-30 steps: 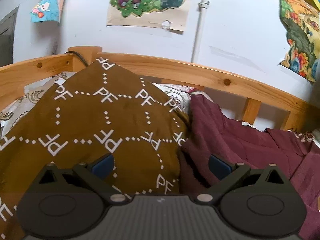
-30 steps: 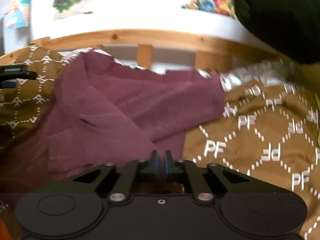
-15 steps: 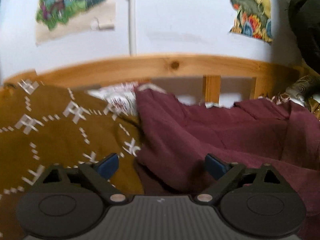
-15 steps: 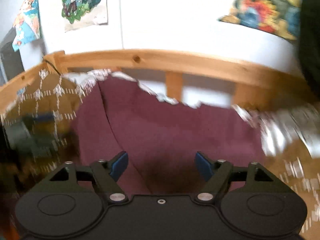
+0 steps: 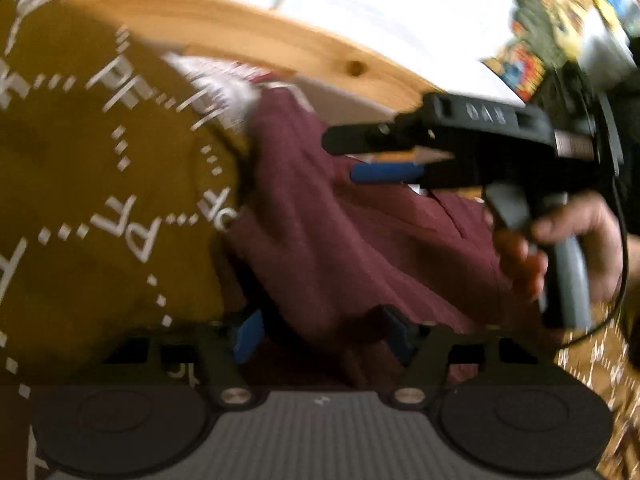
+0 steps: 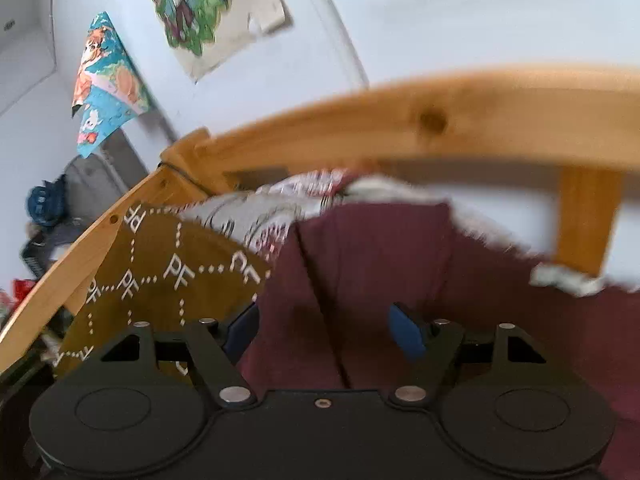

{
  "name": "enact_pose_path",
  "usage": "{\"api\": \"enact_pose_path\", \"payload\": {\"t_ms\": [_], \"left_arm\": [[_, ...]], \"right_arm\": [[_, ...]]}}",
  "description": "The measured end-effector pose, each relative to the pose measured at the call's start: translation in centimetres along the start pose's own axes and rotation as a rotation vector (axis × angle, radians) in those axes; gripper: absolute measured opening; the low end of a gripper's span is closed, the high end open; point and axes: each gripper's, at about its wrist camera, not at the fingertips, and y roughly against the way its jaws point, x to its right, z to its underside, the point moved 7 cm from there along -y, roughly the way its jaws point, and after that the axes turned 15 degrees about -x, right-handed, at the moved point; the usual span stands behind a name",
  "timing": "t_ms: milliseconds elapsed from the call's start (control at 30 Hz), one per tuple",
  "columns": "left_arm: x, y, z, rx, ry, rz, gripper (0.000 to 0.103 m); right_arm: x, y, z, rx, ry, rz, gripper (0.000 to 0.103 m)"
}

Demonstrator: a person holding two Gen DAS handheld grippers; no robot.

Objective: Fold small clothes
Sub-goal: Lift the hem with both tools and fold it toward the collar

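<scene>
A maroon garment (image 5: 340, 240) lies crumpled on a brown blanket printed with white "PF" letters (image 5: 100, 200). My left gripper (image 5: 322, 332) is low over the garment's left edge. Its jaws are closing with a fold of maroon cloth between the blue pads, not visibly pinched. In the left wrist view my right gripper (image 5: 348, 156) hovers over the garment's far part, held by a hand (image 5: 580, 240). In its own view the right gripper (image 6: 324, 332) is closing with the maroon garment (image 6: 380, 260) between its pads, the left pad partly hidden by the cloth.
A wooden bed rail (image 6: 440, 120) runs behind the garment, seen again as the rail (image 5: 280, 48), with a patterned white sheet (image 6: 280, 208) under it. Posters (image 6: 200, 12) hang on the white wall. The brown blanket (image 6: 160, 280) drapes over the left rail.
The left gripper swung right and down onto the maroon garment, its jaws narrowing. The right gripper went from shut to open and swept left across the garment, coming into the left wrist view.
</scene>
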Motion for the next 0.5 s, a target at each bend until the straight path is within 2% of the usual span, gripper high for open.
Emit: {"api": "enact_pose_path", "payload": {"t_ms": [100, 233, 333, 367, 400, 433, 467, 500], "left_arm": [[-0.5, 0.0, -0.1, 0.022, 0.027, 0.004, 0.051], [-1.3, 0.5, -0.1, 0.071, 0.074, 0.035, 0.051], [-2.1, 1.2, 0.2, 0.088, 0.125, 0.079, 0.050], [-2.3, 1.4, 0.3, 0.097, 0.137, 0.089, 0.050], [-2.5, 1.4, 0.2, 0.101, 0.142, 0.094, 0.047], [-2.7, 1.4, 0.1, 0.103, 0.145, 0.088, 0.033], [-2.8, 1.4, 0.1, 0.109, 0.144, 0.075, 0.023], [-2.9, 1.6, 0.1, 0.109, 0.148, 0.059, 0.006]], "right_arm": [[0.6, -1.6, -0.2, -0.014, -0.011, -0.055, 0.074], [-0.5, -2.4, -1.5, 0.012, 0.014, -0.124, 0.070], [-2.0, -2.7, -2.4, 0.007, 0.074, -0.105, 0.066], [-2.2, -2.8, -2.5, -0.001, 0.084, -0.089, 0.058], [-2.4, -3.0, -2.6, -0.008, 0.094, -0.067, 0.044], [-2.5, -3.3, -2.6, -0.015, 0.103, -0.041, 0.035], [-2.5, -3.4, -2.5, -0.020, 0.112, -0.018, 0.022], [-2.5, -3.6, -2.4, -0.023, 0.121, -0.001, 0.017]]}}
